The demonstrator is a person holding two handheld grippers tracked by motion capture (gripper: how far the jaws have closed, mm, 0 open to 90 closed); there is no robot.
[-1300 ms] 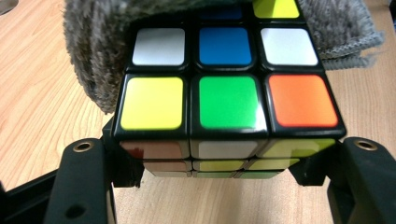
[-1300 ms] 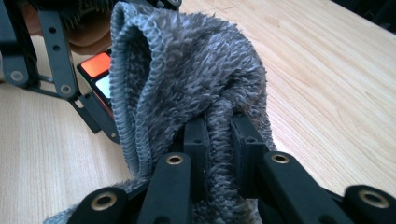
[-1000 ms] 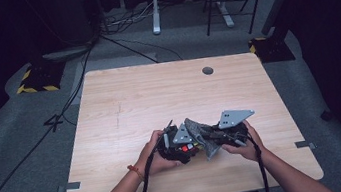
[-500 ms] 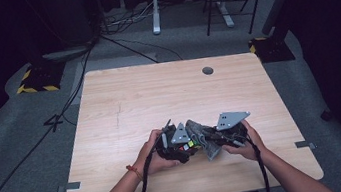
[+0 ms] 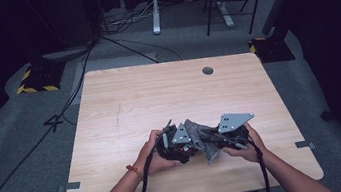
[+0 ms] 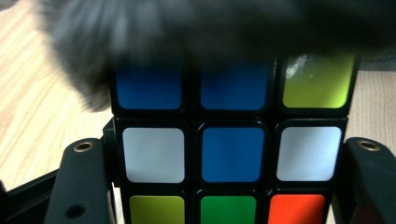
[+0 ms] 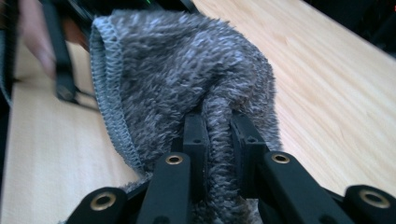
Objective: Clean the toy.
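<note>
The high view looks forward and down on the table (image 5: 124, 107) from afar. Each hand-held gripper view sits very close, and both share the grey cloth (image 7: 187, 79).

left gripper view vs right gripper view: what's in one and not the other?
Left gripper view alone: the puzzle cube, its blue, white, lime, green and orange stickers facing the camera, clamped between the left tool. Right gripper view alone: the right tool pinching a fold of the grey fuzzy cloth, with the stitched hem visible. Both: that cloth, blurred over the cube's top row, and the wooden table.
</note>
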